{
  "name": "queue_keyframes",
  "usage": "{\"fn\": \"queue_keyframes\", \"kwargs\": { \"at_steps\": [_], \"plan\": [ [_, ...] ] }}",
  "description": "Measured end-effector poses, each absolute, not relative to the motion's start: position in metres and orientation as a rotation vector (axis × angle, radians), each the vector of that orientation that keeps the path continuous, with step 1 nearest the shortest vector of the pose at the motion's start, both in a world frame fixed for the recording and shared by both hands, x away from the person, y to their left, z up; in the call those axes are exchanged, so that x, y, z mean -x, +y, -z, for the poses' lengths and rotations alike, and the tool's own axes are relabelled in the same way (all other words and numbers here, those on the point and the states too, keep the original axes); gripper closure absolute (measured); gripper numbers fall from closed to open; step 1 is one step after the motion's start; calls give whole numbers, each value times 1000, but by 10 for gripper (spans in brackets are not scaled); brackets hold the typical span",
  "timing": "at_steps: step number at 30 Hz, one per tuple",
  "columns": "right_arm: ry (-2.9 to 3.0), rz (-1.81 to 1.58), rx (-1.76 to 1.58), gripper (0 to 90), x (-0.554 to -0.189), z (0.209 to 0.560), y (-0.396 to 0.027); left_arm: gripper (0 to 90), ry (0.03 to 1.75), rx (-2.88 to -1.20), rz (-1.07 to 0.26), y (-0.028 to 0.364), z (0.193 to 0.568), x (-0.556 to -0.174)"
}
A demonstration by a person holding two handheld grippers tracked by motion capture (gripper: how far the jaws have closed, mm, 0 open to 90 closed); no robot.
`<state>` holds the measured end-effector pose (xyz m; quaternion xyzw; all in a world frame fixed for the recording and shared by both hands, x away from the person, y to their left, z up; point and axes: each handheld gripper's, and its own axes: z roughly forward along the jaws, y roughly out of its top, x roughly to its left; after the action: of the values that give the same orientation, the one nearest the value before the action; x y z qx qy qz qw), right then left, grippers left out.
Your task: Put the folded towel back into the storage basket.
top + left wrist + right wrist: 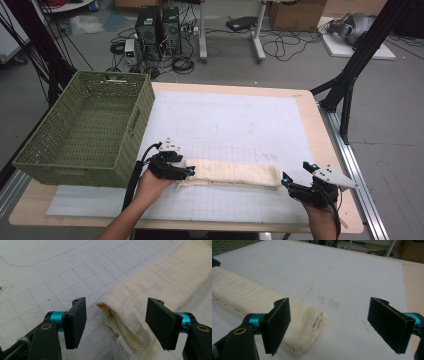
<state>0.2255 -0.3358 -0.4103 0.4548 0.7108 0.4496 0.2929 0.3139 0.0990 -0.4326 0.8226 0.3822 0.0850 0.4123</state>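
Black jaws of the left gripper stand apart on either side of the near end of the folded cream towel; the layered end and its sewn-in label lie in the gap, and neither pad presses on the fabric. No grasp exists yet on this side.

In the high view the towel lies as a long narrow bundle on the white mat at the front of the table, its long axis running left to right between the two hands. The left gripper sits at the towel's left end. The right gripper waits just off the right end, its jaws released; in the right gripper view the towel end lies toward the left jaw, not centred.

Judgement: the left hand is nearer to a grasp. Closing across the bundle's short dimension should pinch all layers. The green wicker basket stands at the table's left, beside the left hand.
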Motion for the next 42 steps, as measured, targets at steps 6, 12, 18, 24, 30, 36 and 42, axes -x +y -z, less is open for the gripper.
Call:
{"fn": "queue_keyframes", "kwargs": {
  "at_steps": [6, 12, 18, 24, 30, 36, 42],
  "plan": [
    [1893, -1188, -1213, 173, -225, 410, -336, 501, 903, -2165, -224, 93, 438, -311],
    [1889, -1191, -1220, 173, -225, 410, -336, 546, 900, -2147, -247, 92, 441, -305],
    [1894, -1190, -1221, 173, -225, 410, -335, 797, 848, -2133, -181, 90, 443, -302],
    [1897, -1194, -1216, 173, -226, 410, -334, 820, 858, -2063, -145, 97, 446, -301],
    [1893, -1200, -1223, 173, -226, 411, -335, 824, 824, -1975, -134, 103, 441, -297],
    [1893, -1205, -1219, 173, -226, 411, -333, 824, 789, -1875, -111, 111, 431, -292],
    [1912, -1208, -1215, 173, -228, 412, -326, 824, 765, -1833, -111, 114, 426, -289]
  ]
}}
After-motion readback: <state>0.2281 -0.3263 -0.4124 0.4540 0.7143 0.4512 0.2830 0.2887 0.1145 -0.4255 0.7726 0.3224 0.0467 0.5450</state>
